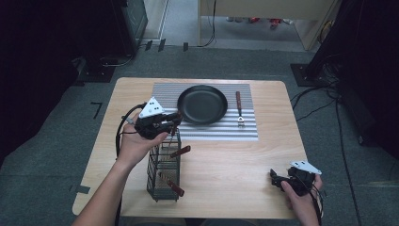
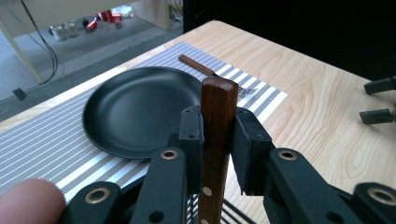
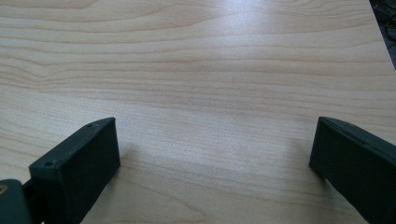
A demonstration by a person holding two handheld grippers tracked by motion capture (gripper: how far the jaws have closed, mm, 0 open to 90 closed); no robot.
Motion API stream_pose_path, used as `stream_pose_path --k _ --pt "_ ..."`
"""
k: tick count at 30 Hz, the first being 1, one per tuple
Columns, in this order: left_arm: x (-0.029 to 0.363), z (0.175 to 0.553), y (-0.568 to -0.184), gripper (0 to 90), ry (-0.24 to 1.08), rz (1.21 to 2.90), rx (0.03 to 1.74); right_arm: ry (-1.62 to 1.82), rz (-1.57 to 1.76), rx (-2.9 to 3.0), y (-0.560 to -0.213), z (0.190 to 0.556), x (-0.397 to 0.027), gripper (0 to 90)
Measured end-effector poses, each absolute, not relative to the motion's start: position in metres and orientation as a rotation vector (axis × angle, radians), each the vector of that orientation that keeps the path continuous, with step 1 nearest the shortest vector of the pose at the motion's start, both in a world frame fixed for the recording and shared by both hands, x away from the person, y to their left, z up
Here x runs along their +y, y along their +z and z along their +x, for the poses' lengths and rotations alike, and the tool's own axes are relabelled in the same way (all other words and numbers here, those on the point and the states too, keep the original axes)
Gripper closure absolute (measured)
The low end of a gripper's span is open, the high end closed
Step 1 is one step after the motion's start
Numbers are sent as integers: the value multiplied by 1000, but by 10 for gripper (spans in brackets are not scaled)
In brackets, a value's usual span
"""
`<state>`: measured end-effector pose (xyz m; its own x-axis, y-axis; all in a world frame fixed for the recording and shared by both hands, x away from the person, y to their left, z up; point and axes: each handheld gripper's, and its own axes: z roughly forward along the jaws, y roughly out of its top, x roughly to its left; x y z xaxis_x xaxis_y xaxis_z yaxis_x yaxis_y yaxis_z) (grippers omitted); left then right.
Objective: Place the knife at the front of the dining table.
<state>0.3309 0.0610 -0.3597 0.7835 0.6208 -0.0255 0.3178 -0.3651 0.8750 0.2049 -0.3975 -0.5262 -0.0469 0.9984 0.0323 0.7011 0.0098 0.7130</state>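
Observation:
My left gripper [image 2: 218, 133] is shut on the upright brown wooden handle [image 2: 218, 105] of a utensil whose lower end goes down into the black wire basket [image 1: 163, 176]; the pads press its two sides. In the high view the left gripper [image 1: 173, 121] sits over the basket's far end, just left of the black plate [image 1: 202, 104]. Two more wooden handles [image 1: 180, 151] [image 1: 174, 187] stick out of the basket. My right gripper [image 3: 212, 154] is open, with only bare tabletop between its jaws, and rests at the table's near right [image 1: 275, 177].
The plate [image 2: 135, 109] lies on a grey striped mat [image 2: 42, 144]. A wooden-handled fork [image 1: 239, 109] lies on the mat to the plate's right. The wooden table [image 1: 226, 160] has bare room between basket and right gripper. Cables run over the floor beyond the right edge.

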Motion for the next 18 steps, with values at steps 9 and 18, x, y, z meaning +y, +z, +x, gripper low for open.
stream_pose_path --k 9,18 --pt "82 316 -358 760 435 1918 732 786 1739 1799 -526 205 -397 10" --pt "106 297 -360 761 494 1770 704 785 1739 1800 -526 205 -397 11"
